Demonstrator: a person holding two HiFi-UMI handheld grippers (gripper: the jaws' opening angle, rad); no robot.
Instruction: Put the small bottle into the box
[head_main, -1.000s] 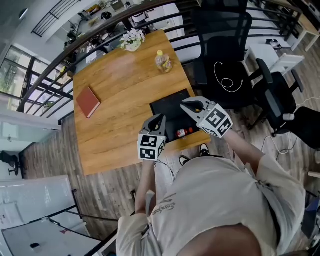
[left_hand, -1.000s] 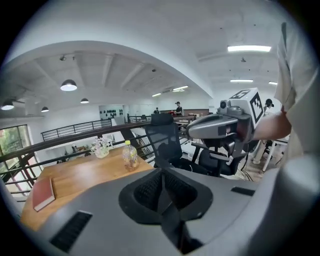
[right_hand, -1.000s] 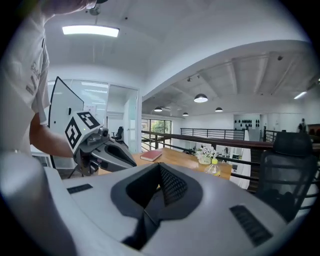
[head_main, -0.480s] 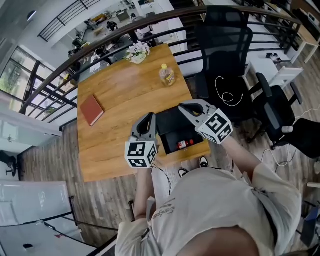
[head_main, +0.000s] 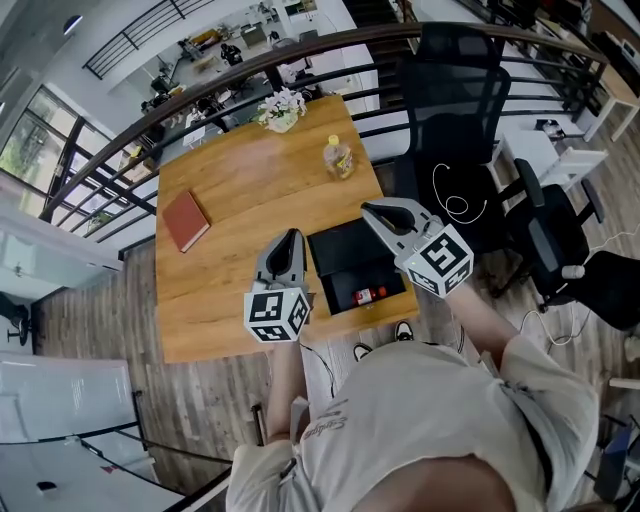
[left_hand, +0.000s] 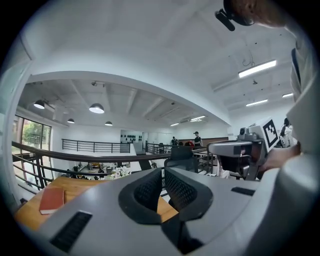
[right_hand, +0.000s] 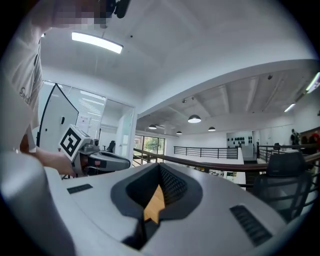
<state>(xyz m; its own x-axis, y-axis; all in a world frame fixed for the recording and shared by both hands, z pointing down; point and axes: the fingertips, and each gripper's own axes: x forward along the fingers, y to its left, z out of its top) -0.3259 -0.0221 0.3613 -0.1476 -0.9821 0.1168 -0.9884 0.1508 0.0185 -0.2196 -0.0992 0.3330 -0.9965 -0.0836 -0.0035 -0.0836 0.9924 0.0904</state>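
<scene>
Near-right corner of the table: black box (head_main: 345, 250), open-topped, shallow, rectangular, one side along the table's near edge.
Small bottle (head_main: 368, 296): inside the box, in its near-right part, lying on its side.
Small bottle, appearance: mostly red body with a pale end, bright against the black floor of the box; print too small to read.
Table (head_main: 230, 190): rectangular, warm wood-grain top.
Left gripper (head_main: 291, 237): over the table just left of the box, grey body, marker cube toward the person.
Left gripper, jaws: pressed together, dark ribbed pads meeting, nothing between them.
Right gripper (head_main: 371, 209): above the box's far-right corner, apart from the small bottle.
Right gripper, jaws: closed at the tips and empty; a wedge of the wooden top shows through the gap lower down.
Red book (head_main: 186, 221): flat near the table's left edge, well apart from the box.
Yellow-capped bottle (head_main: 339, 158): upright near the table's right edge, toward the far corner; clear plastic, yellowish inside.
Flowers (head_main: 281, 108): white blooms at the table's far edge.
Office chair (head_main: 455, 90): black, beyond the table's right edge, with a white cable (head_main: 452, 195) looped on the seat.
</scene>
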